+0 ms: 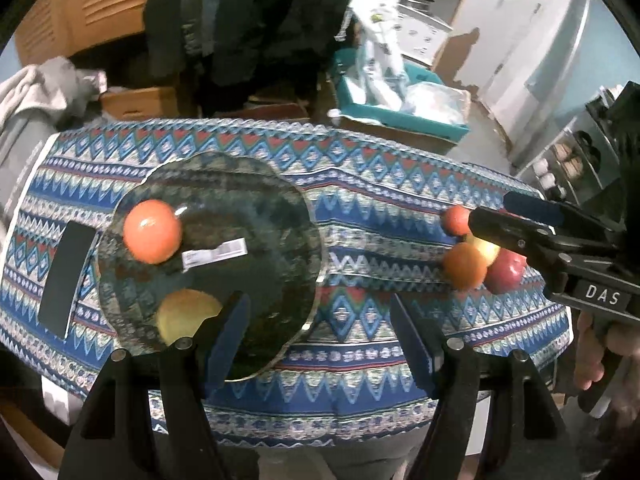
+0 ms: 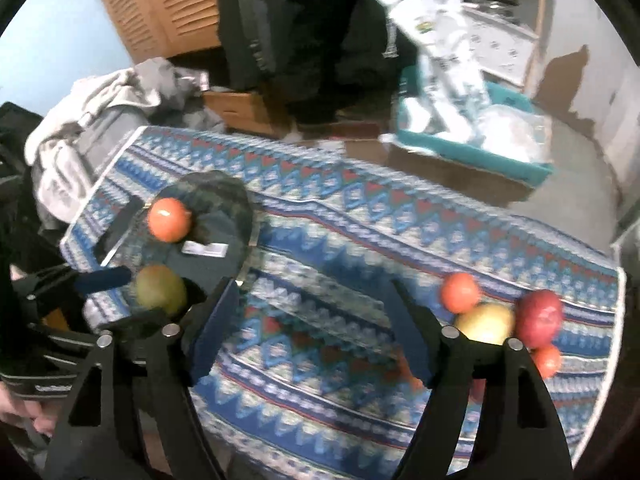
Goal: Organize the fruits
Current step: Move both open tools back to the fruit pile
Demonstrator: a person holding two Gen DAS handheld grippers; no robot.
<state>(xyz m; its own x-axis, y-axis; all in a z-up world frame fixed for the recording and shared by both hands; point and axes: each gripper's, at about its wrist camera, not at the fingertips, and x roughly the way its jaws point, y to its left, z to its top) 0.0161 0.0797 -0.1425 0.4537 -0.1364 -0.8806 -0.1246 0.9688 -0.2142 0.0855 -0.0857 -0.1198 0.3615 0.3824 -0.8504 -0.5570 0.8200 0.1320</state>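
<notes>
A dark glass plate [image 1: 256, 208] [image 2: 224, 204] lies on the patterned cloth at the left. An orange fruit [image 1: 152, 231] [image 2: 169, 219] and a yellow-green apple [image 1: 184, 316] [image 2: 161, 290] lie on it. At the right a cluster sits on the cloth: two orange fruits [image 1: 466, 266] [image 2: 460, 292], a yellow apple [image 2: 486, 324] and a red apple [image 1: 505, 276] [image 2: 539, 318]. My left gripper [image 1: 320, 336] is open and empty over the plate's near edge. My right gripper [image 2: 312, 328] [image 1: 516, 220] is open and empty, its fingers reaching over the cluster.
A black phone [image 1: 66, 276] lies left of the plate. Behind the table are a teal bin [image 1: 400, 108] with plastic bags, cardboard boxes, a pile of grey clothes [image 2: 100, 120] and a wooden shelf. The table's right edge drops off beside the fruit cluster.
</notes>
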